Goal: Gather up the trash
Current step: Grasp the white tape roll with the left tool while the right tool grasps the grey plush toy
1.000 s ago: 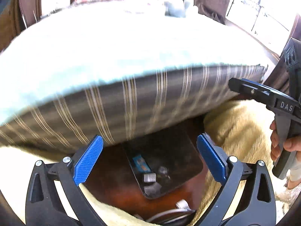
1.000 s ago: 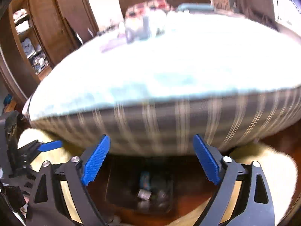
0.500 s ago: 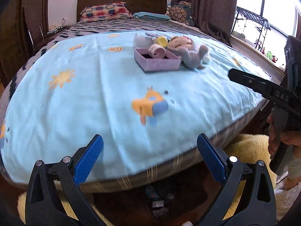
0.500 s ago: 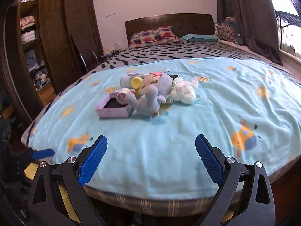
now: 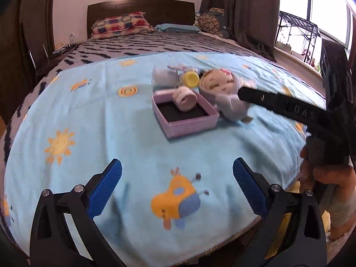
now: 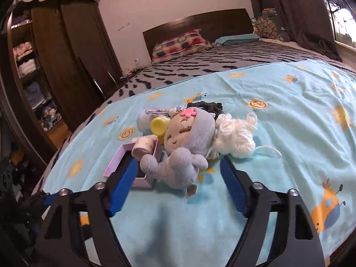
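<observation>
A pile lies mid-bed on the light blue blanket [image 5: 111, 133]. It holds an open lilac box [image 5: 184, 116], a small pale roll [image 5: 185, 99] leaning in it, a yellow cap [image 5: 190, 77], a grey plush doll [image 6: 189, 146], a white yarn ball [image 6: 235, 138] and a dark knitted band [image 6: 207, 105]. My right gripper [image 6: 178, 182] is open, its blue pads on either side of the doll's legs, touching nothing I can tell. It also shows in the left wrist view [image 5: 278, 104]. My left gripper [image 5: 176, 189] is open and empty over the blanket, short of the box.
The bed's dark headboard [image 5: 140, 11] and checked pillow [image 5: 121, 23] are far behind. A dark wardrobe [image 6: 66, 66] stands left of the bed. Curtains [image 5: 251, 11] and a window are on the right. The bed's near edge [image 5: 222, 244] is just below my left gripper.
Both grippers rose from the floor tray under the bed's edge to above the blanket. They then moved forward toward the pile; the right one reached the doll.
</observation>
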A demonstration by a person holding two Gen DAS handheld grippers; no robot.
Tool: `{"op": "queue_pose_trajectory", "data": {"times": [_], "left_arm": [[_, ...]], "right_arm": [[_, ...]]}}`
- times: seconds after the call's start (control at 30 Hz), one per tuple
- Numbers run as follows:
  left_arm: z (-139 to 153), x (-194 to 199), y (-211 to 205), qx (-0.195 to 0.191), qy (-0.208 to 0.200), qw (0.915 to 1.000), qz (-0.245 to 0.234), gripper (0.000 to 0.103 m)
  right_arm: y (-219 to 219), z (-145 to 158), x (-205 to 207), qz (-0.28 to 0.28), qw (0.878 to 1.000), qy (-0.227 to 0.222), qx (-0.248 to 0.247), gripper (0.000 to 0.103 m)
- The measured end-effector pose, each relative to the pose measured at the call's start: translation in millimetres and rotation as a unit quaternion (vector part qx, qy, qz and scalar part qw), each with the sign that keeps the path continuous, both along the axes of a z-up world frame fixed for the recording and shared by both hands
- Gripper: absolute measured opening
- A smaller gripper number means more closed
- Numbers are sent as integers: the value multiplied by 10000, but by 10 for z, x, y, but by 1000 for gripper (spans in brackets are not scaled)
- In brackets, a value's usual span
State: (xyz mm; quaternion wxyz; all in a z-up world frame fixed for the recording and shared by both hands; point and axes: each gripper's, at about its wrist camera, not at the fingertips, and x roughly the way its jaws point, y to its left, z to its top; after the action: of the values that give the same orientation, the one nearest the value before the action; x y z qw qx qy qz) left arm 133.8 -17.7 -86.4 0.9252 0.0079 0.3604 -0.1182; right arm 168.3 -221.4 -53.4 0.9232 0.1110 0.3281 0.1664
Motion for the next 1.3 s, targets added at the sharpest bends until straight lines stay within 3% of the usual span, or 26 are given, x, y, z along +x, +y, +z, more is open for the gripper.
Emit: {"op": "queue_pose_trajectory", "data": {"times": [0.13,0.23,0.37,0.53,0.7,0.77,0.9,1.03,1.3], "left_arm": [[90,160,-21,56,-103,9999,12,95],[149,287,-42,68,-171,9998,20,95],[199,486,-88,39,-277,9996,-5,93],[175,741,-178,62,-191,9997,-115,70],[81,975,-276,99,57,9999,-95,69],[51,1033,-316,163,138,9997,-71,62],[-39,1132,-354,148,334,9993,21,59],[-50,1137,-390,133,372,9992,-58,34],[194,996,-393,167,37,9998,-87,33]], "right_arm": [[43,-38,90,126,9998,81,-149,36],[50,-58,132,199,9996,59,-180,20],[1,-9,115,206,9994,-64,-281,19],[-135,70,58,189,9993,-89,-326,19],[-189,151,-46,222,9987,-196,-410,19],[-193,164,-86,262,9985,-221,-437,19],[-214,199,-171,337,9981,-282,-426,19],[-235,204,-183,331,9982,-286,-409,19],[-237,336,-308,294,9974,-544,-368,19]]}}
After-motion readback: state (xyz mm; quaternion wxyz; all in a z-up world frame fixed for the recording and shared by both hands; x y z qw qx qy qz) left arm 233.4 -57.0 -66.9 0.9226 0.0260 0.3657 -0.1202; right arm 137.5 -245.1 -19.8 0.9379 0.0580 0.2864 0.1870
